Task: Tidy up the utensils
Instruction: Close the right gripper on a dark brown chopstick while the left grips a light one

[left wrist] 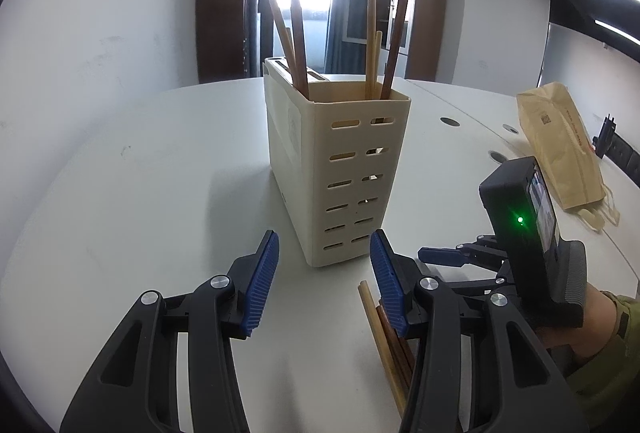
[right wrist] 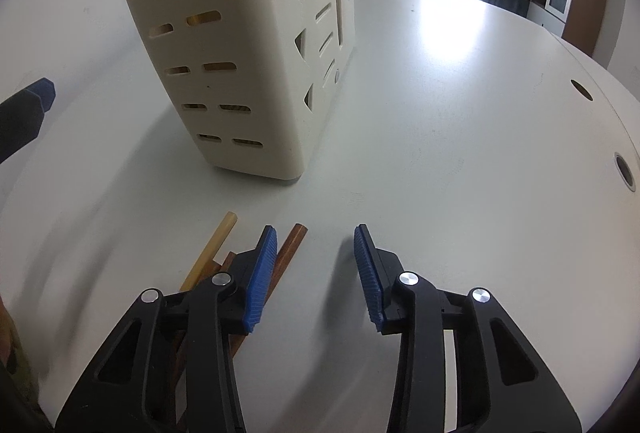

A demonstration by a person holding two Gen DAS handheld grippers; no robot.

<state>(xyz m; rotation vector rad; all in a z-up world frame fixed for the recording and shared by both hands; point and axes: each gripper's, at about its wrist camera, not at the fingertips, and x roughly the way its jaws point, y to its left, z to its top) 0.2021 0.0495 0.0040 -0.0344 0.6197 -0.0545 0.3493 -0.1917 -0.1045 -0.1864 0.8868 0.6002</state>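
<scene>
Picking up sticks for the holder

Both tongs, left gripper (left wrist: 324, 281) and right gripper (right wrist: 316, 273), are spread and pinch nothing; the right sits beside the loose chopsticks (right wrist: 288, 253), maybe to grab one for the holder (left wrist: 340, 169).

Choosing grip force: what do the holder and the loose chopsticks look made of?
Holder: probably plastic, cream and matte, with moulded slots and rounded corners. Loose chopsticks: probably wood or bamboo, pale and reddish brown, with a dull surface.

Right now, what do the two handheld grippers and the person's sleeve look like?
Both the left gripper and the right gripper have black linkage arms with silver pivot screws and ribbed blue pads. The right one carries a black box with a green light. The sleeve is olive.
</scene>
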